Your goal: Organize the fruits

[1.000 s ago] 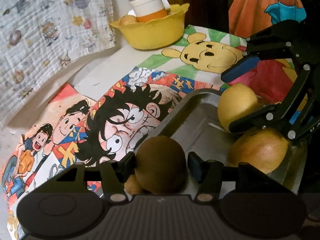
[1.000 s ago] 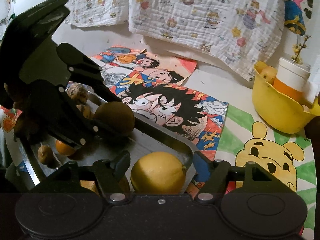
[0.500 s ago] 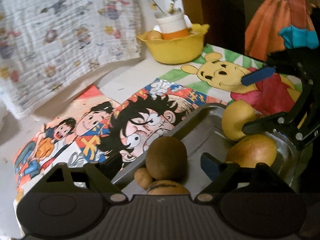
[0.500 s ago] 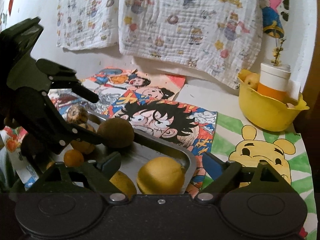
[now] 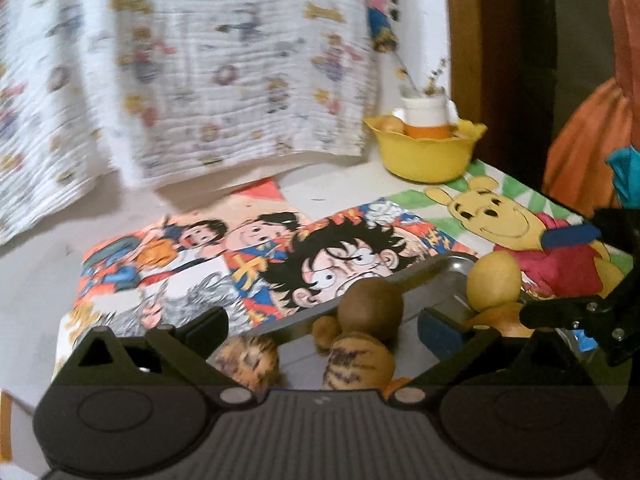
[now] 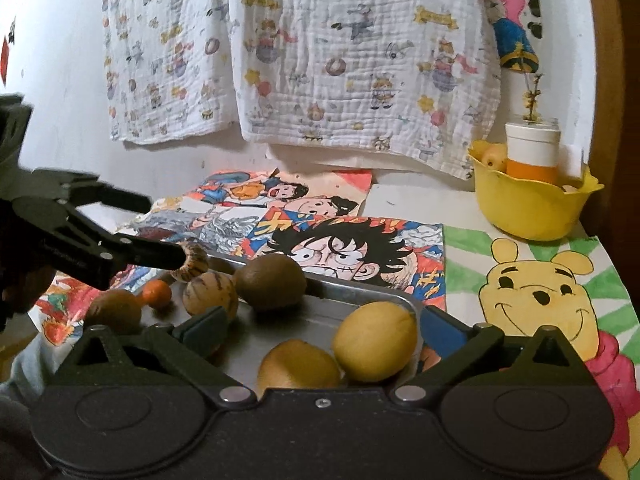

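Fruits lie loose in the metal tray (image 6: 352, 300). Nothing sits between the opening jaws of the left gripper (image 5: 322, 322) or the right gripper (image 6: 322, 330). Brown kiwi (image 6: 270, 282) and yellow lemon (image 6: 374, 340), long axis tilted, rest just ahead. One fruit remains in the far yellow bowl (image 6: 532, 210); sorting looks nearly done.

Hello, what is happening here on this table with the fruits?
A person is sorting fruit with a claw in each hand. Both the left claw and the right claw are opening over the metal tray and grip nothing. A brown round fruit, two yellow fruits and a small orange one lie in the tray. A yellow bowl stands at the back, holding a cup and another fruit.
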